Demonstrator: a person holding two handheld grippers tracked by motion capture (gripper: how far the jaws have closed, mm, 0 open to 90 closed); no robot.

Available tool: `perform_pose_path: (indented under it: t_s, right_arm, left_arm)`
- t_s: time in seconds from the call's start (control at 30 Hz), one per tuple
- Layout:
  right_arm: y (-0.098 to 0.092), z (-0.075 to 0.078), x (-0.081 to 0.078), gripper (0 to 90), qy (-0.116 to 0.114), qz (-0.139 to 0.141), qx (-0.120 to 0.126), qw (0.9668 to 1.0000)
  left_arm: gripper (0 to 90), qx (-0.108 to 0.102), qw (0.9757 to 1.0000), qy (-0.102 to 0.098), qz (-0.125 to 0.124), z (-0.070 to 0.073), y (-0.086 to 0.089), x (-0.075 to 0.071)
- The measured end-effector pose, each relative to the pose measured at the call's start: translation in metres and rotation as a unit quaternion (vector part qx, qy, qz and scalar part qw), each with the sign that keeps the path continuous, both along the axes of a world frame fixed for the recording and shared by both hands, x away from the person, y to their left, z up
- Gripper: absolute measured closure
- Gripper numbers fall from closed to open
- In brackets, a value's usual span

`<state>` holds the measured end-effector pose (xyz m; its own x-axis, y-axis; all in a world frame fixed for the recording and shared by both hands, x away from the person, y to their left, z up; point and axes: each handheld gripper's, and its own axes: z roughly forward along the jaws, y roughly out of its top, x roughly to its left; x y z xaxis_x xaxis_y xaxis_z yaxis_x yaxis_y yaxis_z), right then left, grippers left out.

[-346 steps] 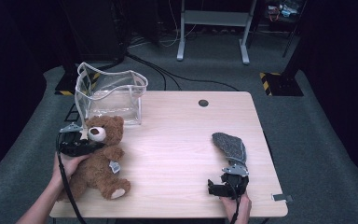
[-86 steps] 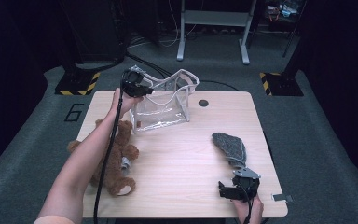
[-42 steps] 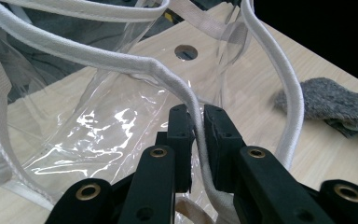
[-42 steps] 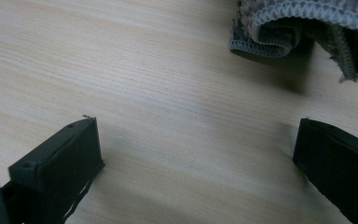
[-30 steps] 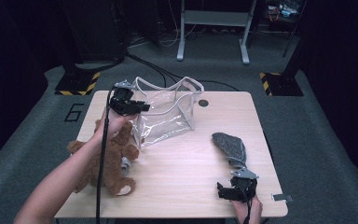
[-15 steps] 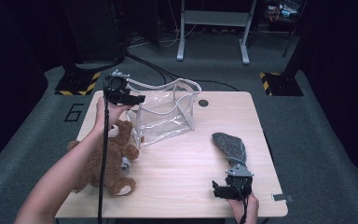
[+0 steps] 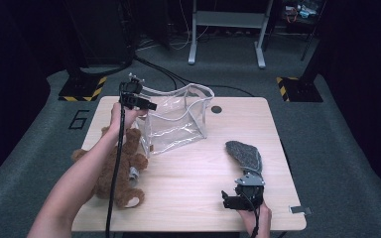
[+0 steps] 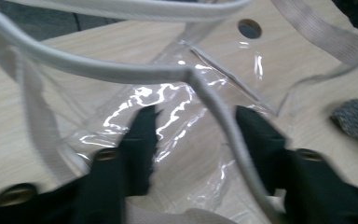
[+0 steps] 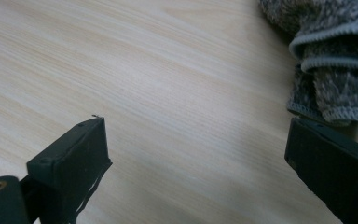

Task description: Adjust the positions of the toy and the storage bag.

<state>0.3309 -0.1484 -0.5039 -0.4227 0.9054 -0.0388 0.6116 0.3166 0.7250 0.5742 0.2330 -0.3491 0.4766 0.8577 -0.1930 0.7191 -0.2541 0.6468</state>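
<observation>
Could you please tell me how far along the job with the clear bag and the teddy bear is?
Done: the clear bag stands upright on the table with its mouth open. In hand: the left gripper is at the bag's rim, a white trim strip between its jaws, which have just been closing. Left: the teddy bear lies outside the bag, as does the grey cloth; the right gripper is open.

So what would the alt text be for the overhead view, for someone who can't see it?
A person's left gripper works at the rim of a clear plastic bag standing on a wooden table, with a brown teddy bear lying beside it. Near the front edge, the right gripper rests open next to a grey cloth.
</observation>
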Motion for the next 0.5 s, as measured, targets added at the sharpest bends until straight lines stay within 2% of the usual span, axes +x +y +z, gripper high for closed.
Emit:
perform_pose_path:
  t_s: [0.03, 0.07, 0.1, 0.13, 0.17, 0.2, 0.27, 0.37, 0.4, 0.5]
  right_arm:
    - [0.000, 0.000, 0.000, 5.3, 0.000, 0.000, 0.000, 1.0000]
    - [0.002, 0.002, 0.002, 5.4, 0.001, 0.004, 0.001, 1.0000]
    - [0.002, 0.002, 0.002, 5.4, 0.001, 0.004, 0.001, 1.0000]
    - [0.003, 0.002, 0.004, 5.5, -0.002, 0.007, 0.001, 1.0000]
    - [0.007, 0.004, 0.007, 5.6, -0.004, 0.011, 0.006, 0.9999]
    - [0.007, 0.004, 0.007, 5.6, -0.004, 0.011, 0.006, 0.9999]
    - [0.011, 0.007, 0.014, 5.9, -0.003, 0.022, 0.010, 0.9997]
    - [0.013, 0.008, 0.020, 5.9, -0.003, 0.031, 0.007, 0.9995]
    - [0.015, 0.010, 0.027, 5.9, -0.001, 0.035, 0.013, 0.9993]
    - [0.018, 0.012, 0.034, 5.9, -0.002, 0.037, 0.015, 0.9992]
  left_arm:
    - [68.6, 0.000, 1.0000, 0.000, 0.000, 0.000, 0.000, 0.000]
    - [73.1, 0.012, 0.9998, -0.008, -0.011, 0.001, -0.002, -0.003]
    - [76.0, 0.012, 0.9998, -0.008, -0.011, 0.001, -0.002, -0.003]
    - [76.0, 0.008, 0.9997, -0.006, -0.021, 0.001, -0.001, -0.004]
    - [80.2, 0.000, 0.9995, -0.002, -0.030, 0.001, 0.000, -0.006]
    - [81.3, 0.000, 0.9995, -0.002, -0.030, 0.001, 0.000, -0.006]
    - [82.6, -0.029, 0.9983, 0.013, -0.048, 0.001, 0.004, -0.010]
    - [83.0, -0.035, 0.9974, 0.016, -0.060, 0.002, 0.004, -0.014]
    - [83.0, -0.033, 0.9963, 0.019, -0.078, 0.004, 0.003, -0.016]
    - [82.9, -0.039, 0.9957, 0.017, -0.082, 0.006, 0.001, -0.020]
